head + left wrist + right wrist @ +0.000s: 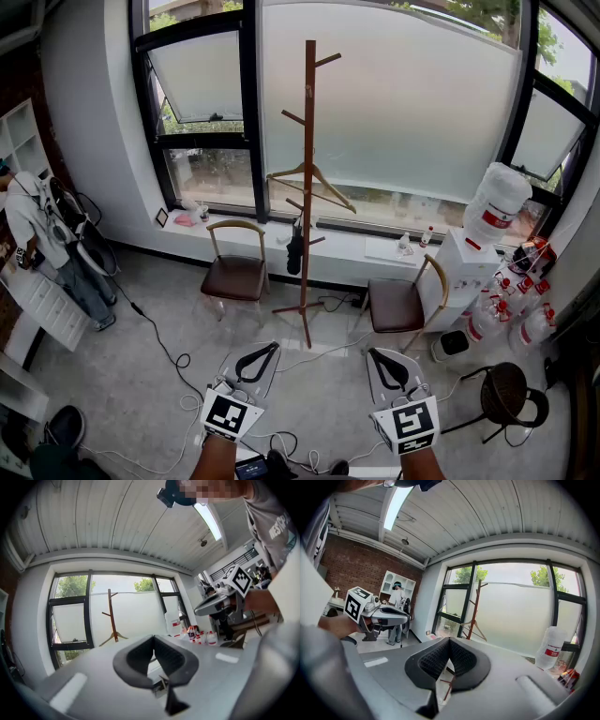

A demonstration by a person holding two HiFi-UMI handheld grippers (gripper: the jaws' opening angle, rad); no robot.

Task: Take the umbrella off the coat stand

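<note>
floor (112, 384) carries coat stand (307, 187), two chairs (236, 277), loose cables (177, 359).

Smooth wooden coat stand (308, 141), matt cloth umbrella (295, 251), frosted window glass (403, 103), smooth faintly glossy floor (150, 375)

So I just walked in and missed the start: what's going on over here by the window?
Someone is carrying a gripper in each hand. The left gripper and the right gripper are both shut and empty, held out towards the wooden coat stand by the window, well short of it. The small black umbrella hangs low on the stand, below a wooden hanger, untouched.
</note>
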